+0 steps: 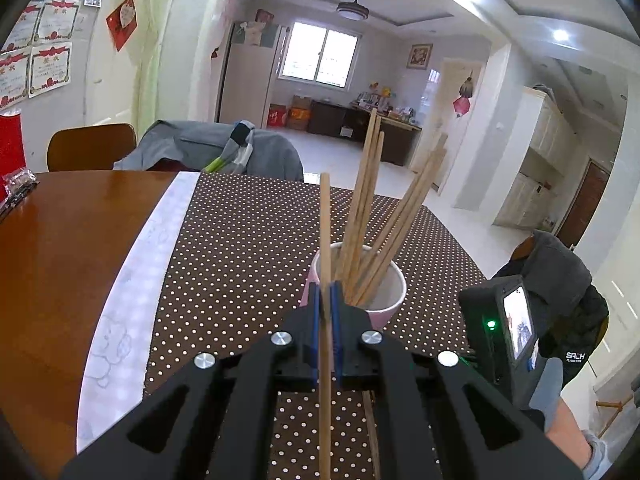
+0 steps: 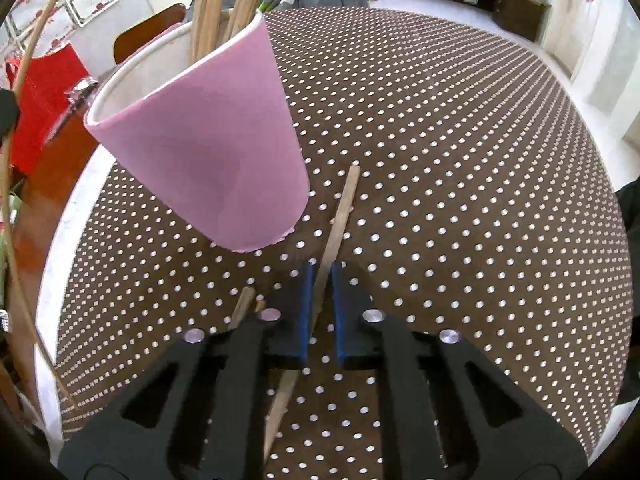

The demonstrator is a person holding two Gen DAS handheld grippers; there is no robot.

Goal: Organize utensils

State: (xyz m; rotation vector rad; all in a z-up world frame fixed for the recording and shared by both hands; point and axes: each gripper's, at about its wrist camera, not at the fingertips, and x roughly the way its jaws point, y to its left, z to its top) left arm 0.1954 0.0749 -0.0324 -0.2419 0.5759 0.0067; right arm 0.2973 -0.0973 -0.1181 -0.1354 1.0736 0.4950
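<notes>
While the dotted brown cloth (image 2: 460,184) covers most of the right wrist view, its right half lies bare, and its white border (image 1: 132,256) meets the wooden table (image 1: 60,248) at the left of the left wrist view. Beyond the far table edge, upper centre, stand two chairs draped with grey garments (image 1: 224,148) and an open tiled floor. A dark jacket (image 1: 560,304) at the right edge carries white lettering, too small to read. Certificates (image 1: 44,48) in the upper left bear red print, unreadable.

The pink cup (image 2: 216,152) with a white interior stands on the cloth, left of centre in the right wrist view, holding a bundle of pale wooden chopsticks (image 1: 372,216) that fan upward.

The left gripper (image 1: 327,300), lower centre, pinches one chopstick (image 1: 326,232) upright between its blue pads, just at the cup's near rim.

The right gripper (image 2: 320,280) has its blue pads drawn close about a chopstick (image 2: 340,212) lying on the cloth beside the cup base; whether they press on it cannot be told. Another stick end (image 2: 244,304) lies just left of it.
</notes>
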